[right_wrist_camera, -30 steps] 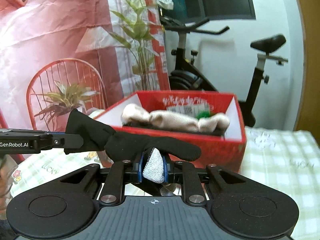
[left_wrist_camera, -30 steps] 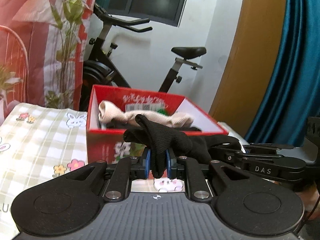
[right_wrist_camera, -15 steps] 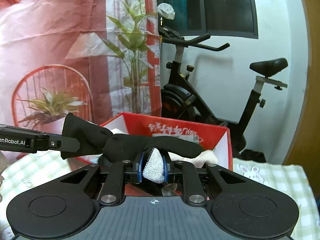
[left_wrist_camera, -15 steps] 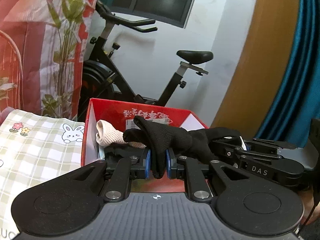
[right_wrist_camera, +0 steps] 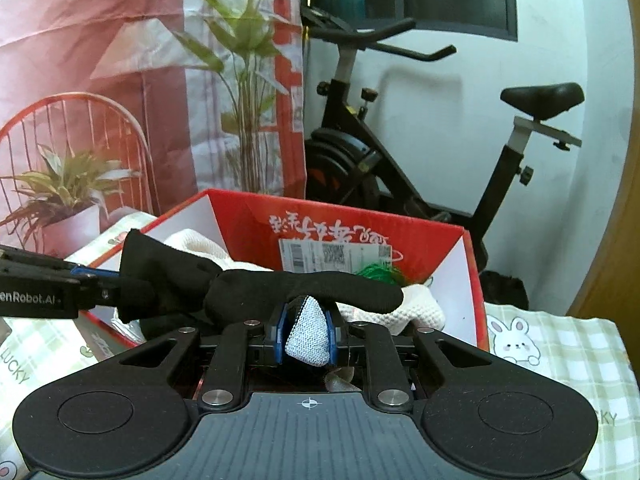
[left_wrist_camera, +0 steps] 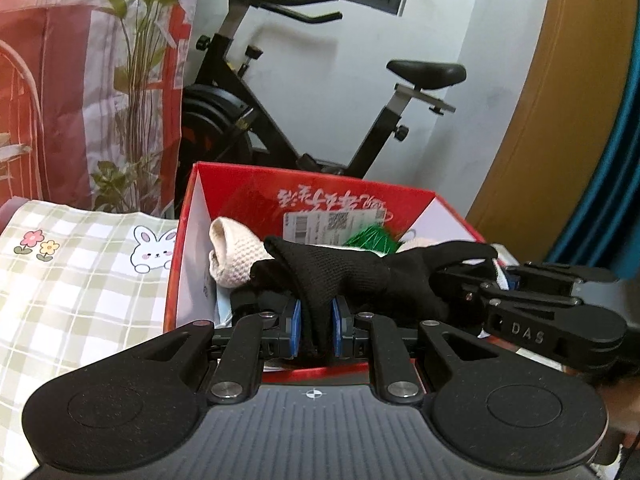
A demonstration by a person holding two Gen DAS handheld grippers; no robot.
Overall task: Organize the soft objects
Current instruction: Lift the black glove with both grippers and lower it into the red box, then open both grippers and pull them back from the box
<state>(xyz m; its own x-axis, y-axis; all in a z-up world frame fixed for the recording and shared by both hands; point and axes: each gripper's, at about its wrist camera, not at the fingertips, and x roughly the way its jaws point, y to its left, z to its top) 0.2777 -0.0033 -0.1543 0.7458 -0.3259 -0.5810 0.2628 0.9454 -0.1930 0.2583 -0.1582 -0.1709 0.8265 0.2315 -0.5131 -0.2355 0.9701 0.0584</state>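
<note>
A: Left wrist view. The left tool (left_wrist_camera: 316, 330) is clamped on one end of a black sock (left_wrist_camera: 340, 276), fabric pinched between the blue pads (left_wrist_camera: 295, 328). The sock runs to the right, where the right tool (left_wrist_camera: 484, 270) grips its other end.

B: So it hangs between both tools. Where, relative to the box?

A: Above the open red box (left_wrist_camera: 240, 196), near its front edge. Inside the box: a cream knit sock (left_wrist_camera: 236, 248), something green (left_wrist_camera: 370, 236), a white shipping label (left_wrist_camera: 332, 222) on the back wall. The box sits on a checked cloth (left_wrist_camera: 80, 280) with a rabbit print, covering the tabletop.

B: Why two grips on one sock?

A: My reading: holding both ends keeps it stretched flat, so it can go into the box tidy instead of bunched.

B: Right wrist view?

A: The right tool (right_wrist_camera: 306, 338) is closed on the toe end; a grey-white patch of the sock (right_wrist_camera: 308, 340) shows between the pads. The black body of the sock (right_wrist_camera: 280, 288) stretches left to the left tool (right_wrist_camera: 86, 282), closed on the cuff. Red box (right_wrist_camera: 420, 236) directly ahead and below, cream knit (right_wrist_camera: 416, 308) lying under the black sock.

B: Stage of the task?

A: Judged: carry nearly done, release not yet made. The sock is not resting on the contents, as far as I can tell. Exercise bike (right_wrist_camera: 400, 160) and printed backdrop (right_wrist_camera: 100, 60) behind; irrelevant.

B: Risk?

A: The cuff may snag on the box wall.
</note>
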